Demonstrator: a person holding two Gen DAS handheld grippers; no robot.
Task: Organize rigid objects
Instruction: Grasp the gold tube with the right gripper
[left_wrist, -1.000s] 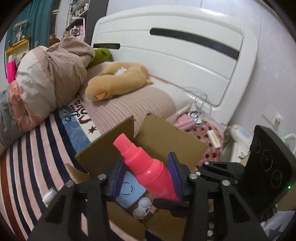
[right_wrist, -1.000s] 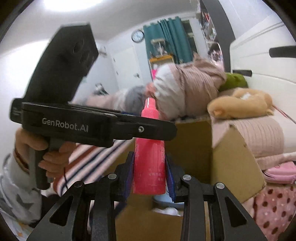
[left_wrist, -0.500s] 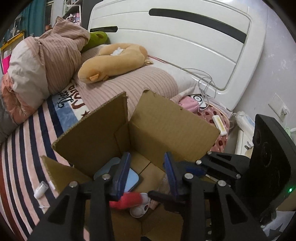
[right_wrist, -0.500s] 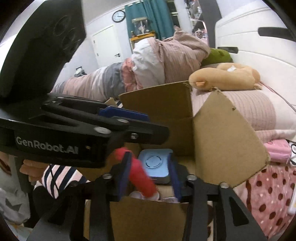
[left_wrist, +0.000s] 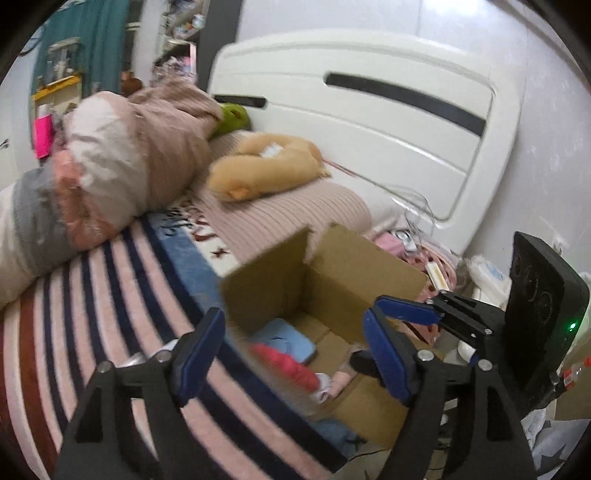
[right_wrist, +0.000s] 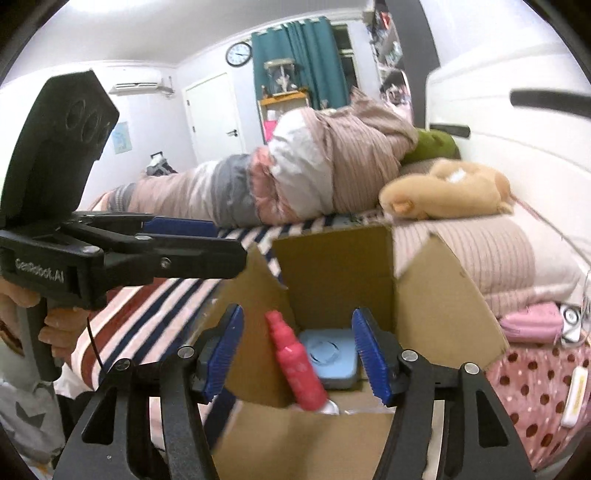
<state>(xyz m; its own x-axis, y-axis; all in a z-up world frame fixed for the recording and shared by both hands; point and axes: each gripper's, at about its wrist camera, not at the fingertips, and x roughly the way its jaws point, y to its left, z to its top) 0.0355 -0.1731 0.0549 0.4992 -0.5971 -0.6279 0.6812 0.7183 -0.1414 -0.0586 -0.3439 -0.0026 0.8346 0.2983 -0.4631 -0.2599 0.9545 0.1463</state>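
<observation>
— Comparing with a second ago, what has changed?
— The pink bottle (right_wrist: 297, 367), then clamped in the right claw (right_wrist: 297, 352), has been released; both claws are spread apart, the left claw (left_wrist: 295, 352) empty too.
— And the cardboard box (right_wrist: 436, 295)?
— Inside, at lower centre, the bottle is seen leaning left of a blue case (right_wrist: 330, 356).

Striped bed (left_wrist: 110, 295) ahead of both tongs carries open cardboard box (right_wrist: 436, 295), bundled quilt (right_wrist: 295, 181), tan plush pillow (left_wrist: 266, 170), ribbed pink pillow (right_wrist: 480, 254) beyond the box.
</observation>
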